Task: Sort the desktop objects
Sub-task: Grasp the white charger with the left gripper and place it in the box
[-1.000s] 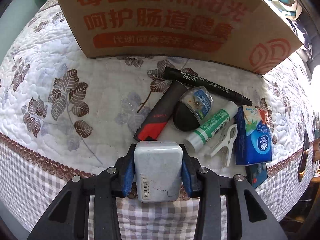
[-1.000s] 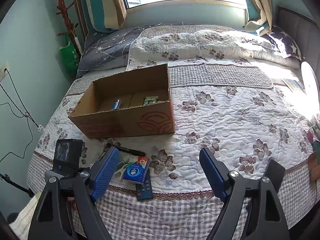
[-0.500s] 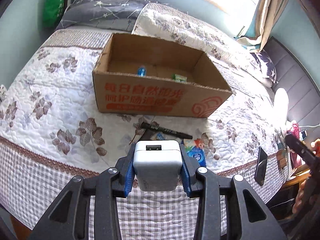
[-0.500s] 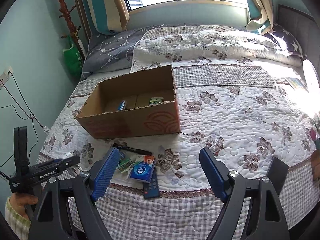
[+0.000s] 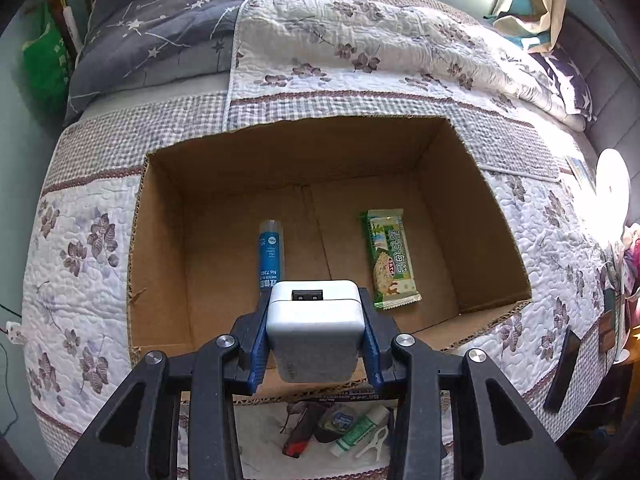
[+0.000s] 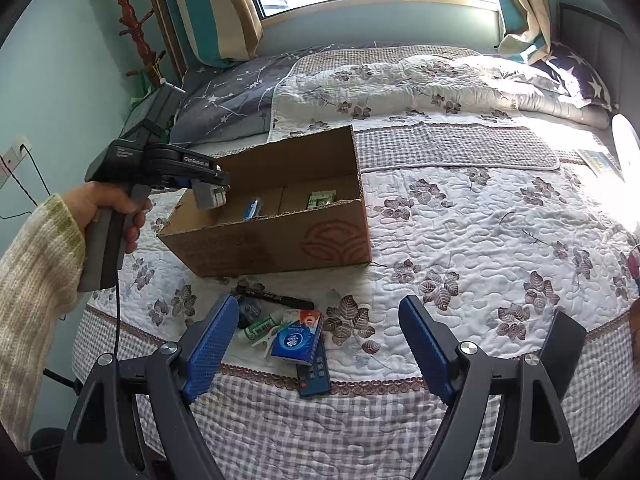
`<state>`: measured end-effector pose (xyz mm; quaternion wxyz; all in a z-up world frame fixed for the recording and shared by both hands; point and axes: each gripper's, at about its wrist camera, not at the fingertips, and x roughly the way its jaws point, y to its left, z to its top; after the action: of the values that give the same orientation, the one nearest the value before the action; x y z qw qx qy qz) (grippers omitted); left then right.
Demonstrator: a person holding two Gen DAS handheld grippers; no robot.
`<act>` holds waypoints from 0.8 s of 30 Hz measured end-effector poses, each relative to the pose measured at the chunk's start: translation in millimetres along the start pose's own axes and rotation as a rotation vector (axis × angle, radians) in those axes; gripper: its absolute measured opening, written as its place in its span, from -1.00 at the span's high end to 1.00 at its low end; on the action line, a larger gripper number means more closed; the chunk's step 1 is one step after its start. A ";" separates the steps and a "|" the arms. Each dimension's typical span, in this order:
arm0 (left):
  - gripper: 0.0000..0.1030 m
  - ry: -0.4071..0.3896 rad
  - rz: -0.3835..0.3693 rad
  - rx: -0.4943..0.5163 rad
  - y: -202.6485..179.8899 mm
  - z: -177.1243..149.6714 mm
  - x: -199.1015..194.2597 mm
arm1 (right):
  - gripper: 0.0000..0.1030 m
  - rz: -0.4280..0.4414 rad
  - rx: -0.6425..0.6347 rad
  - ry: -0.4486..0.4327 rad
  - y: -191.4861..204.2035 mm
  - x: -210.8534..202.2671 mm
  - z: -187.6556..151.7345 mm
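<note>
My left gripper (image 5: 316,328) is shut on a white charger block (image 5: 315,322) and holds it above the open cardboard box (image 5: 496,216). The right wrist view shows that gripper (image 6: 212,194) over the box's left end (image 6: 276,248). Inside the box lie a blue tube (image 5: 269,254) and a green snack packet (image 5: 390,258). My right gripper (image 6: 316,344) stands open and empty above the bed's front edge. On the quilt before the box lie a black marker (image 6: 276,297), a tissue pack (image 6: 297,335), a remote (image 6: 315,372), a green-labelled tube (image 6: 258,326) and a white clip (image 6: 267,338).
A quilted bedspread (image 6: 460,240) covers the bed, with pillows (image 6: 236,100) at the far end. A hand in a knitted sleeve (image 6: 36,280) holds the left gripper's handle. A wooden coat rack (image 6: 134,20) and wall socket (image 6: 16,156) stand at the left.
My left gripper has risen from the pile of objects with the charger block and moved forward over the open box. The right gripper has stayed still and open.
</note>
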<state>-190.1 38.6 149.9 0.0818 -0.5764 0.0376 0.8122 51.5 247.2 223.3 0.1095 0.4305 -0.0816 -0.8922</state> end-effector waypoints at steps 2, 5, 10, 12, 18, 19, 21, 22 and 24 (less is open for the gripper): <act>-1.00 0.068 0.014 0.012 -4.2 3.4 29.6 | -0.61 0.008 0.002 0.008 0.0 1.3 0.1; -1.00 0.143 0.040 0.040 -13.3 9.8 61.7 | -0.61 0.021 0.008 0.009 0.1 0.7 0.6; -1.00 0.215 0.064 0.037 -19.4 19.1 95.2 | -0.61 0.039 0.007 0.005 1.1 -0.8 1.7; -1.00 0.208 0.065 0.017 -17.7 19.7 100.5 | -0.61 0.037 0.006 0.007 0.4 -0.4 2.0; -1.00 -0.012 0.019 -0.092 0.3 7.4 54.7 | -0.61 0.007 0.019 0.016 -6.5 4.2 2.4; -1.00 -0.055 0.000 -0.093 2.8 0.3 38.5 | -0.61 0.001 0.023 0.016 -8.2 4.8 2.6; -1.00 -0.130 -0.025 -0.071 5.2 -19.0 2.6 | -0.61 -0.017 0.027 0.012 -11.2 5.6 3.0; -1.00 -0.164 -0.025 -0.053 3.8 -31.0 -17.4 | -0.61 -0.028 0.028 0.010 -12.6 6.4 2.9; -1.00 -0.219 -0.037 -0.012 2.8 -59.7 -57.4 | -0.61 -0.048 0.032 0.014 -15.6 9.8 2.6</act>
<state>-116.6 21.4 184.0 0.0969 -0.4854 0.0128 0.8688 41.6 259.8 213.9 0.0817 0.4402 -0.0849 -0.8901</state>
